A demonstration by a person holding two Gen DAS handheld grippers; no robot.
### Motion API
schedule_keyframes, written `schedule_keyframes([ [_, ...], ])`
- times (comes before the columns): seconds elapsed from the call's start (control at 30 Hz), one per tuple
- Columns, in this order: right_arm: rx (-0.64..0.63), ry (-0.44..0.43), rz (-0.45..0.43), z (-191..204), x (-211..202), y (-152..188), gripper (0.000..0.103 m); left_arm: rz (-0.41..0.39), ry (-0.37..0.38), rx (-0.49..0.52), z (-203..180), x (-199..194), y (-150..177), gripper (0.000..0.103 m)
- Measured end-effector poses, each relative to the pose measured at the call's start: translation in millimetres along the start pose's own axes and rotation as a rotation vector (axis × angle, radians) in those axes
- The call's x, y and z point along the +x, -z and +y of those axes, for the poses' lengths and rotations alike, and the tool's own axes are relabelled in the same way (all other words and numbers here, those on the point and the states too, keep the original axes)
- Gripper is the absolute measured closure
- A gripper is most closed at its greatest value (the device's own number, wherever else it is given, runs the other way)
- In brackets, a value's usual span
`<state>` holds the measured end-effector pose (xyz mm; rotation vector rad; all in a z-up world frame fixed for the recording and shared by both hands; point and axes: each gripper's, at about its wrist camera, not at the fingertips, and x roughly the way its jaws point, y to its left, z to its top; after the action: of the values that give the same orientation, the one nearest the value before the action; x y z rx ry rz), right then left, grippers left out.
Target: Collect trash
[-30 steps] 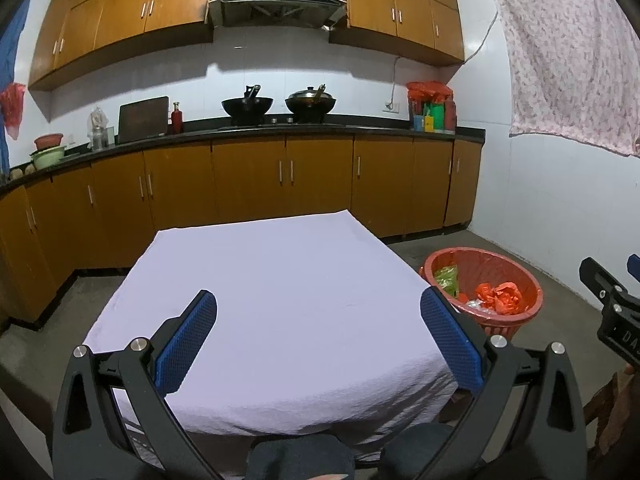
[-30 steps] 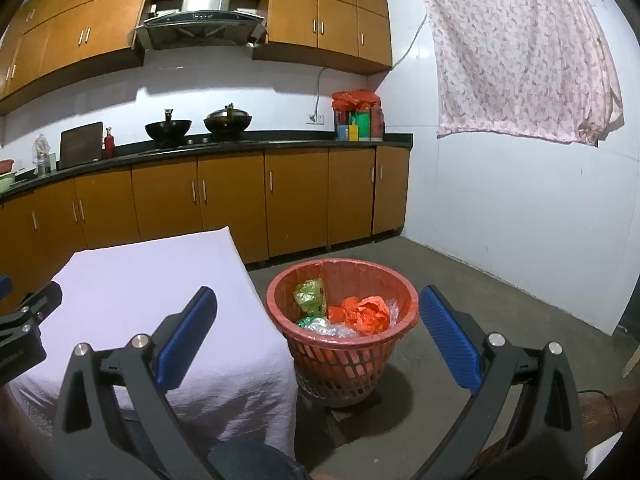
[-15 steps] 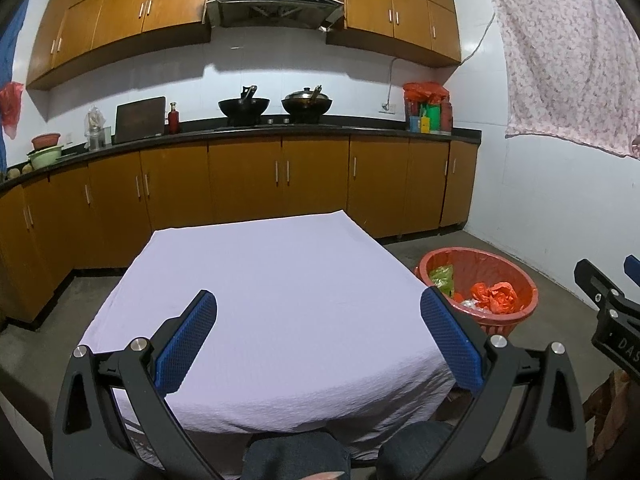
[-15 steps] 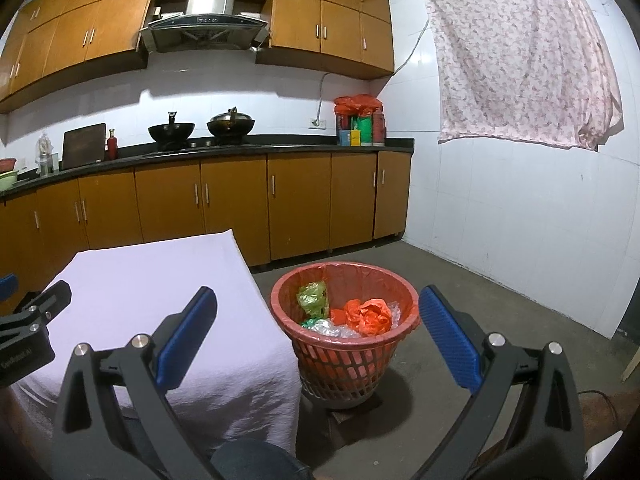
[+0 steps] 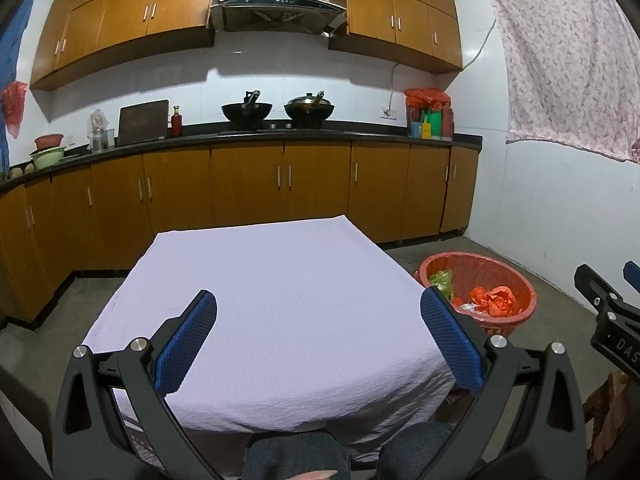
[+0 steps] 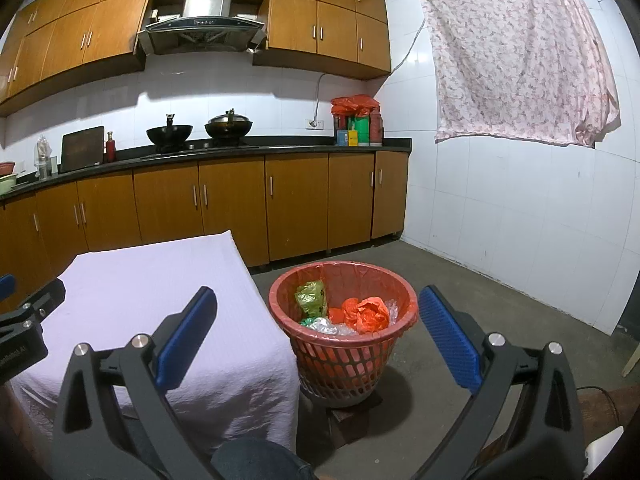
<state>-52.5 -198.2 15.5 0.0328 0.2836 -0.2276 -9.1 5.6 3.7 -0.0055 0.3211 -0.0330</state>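
Observation:
A red plastic basket (image 6: 344,354) stands on the floor right of the table; it holds an orange bag (image 6: 366,312), a green wrapper (image 6: 310,298) and clear plastic. It also shows in the left wrist view (image 5: 524,304). My left gripper (image 5: 318,338) is open and empty, held above the near edge of the table with the lilac cloth (image 5: 272,280). My right gripper (image 6: 318,334) is open and empty, held in front of the basket. No trash shows on the cloth.
Wooden kitchen cabinets (image 5: 280,188) and a dark counter with two woks (image 5: 276,110) run along the back wall. A flowered cloth (image 6: 520,52) hangs on the white tiled wall at the right. Grey floor (image 6: 500,304) lies around the basket.
Both grippers have drawn back and tilted up slightly, so table and basket sit a little lower in view. Both stay open and empty.

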Motion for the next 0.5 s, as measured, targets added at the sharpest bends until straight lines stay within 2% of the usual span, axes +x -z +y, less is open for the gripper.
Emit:
schedule_keyframes([
  [0.5,0.011,-0.002,0.006,-0.8,-2.6,1.0,0.004,0.003,-0.001,-0.007,-0.2,-0.9,-1.4,0.002],
])
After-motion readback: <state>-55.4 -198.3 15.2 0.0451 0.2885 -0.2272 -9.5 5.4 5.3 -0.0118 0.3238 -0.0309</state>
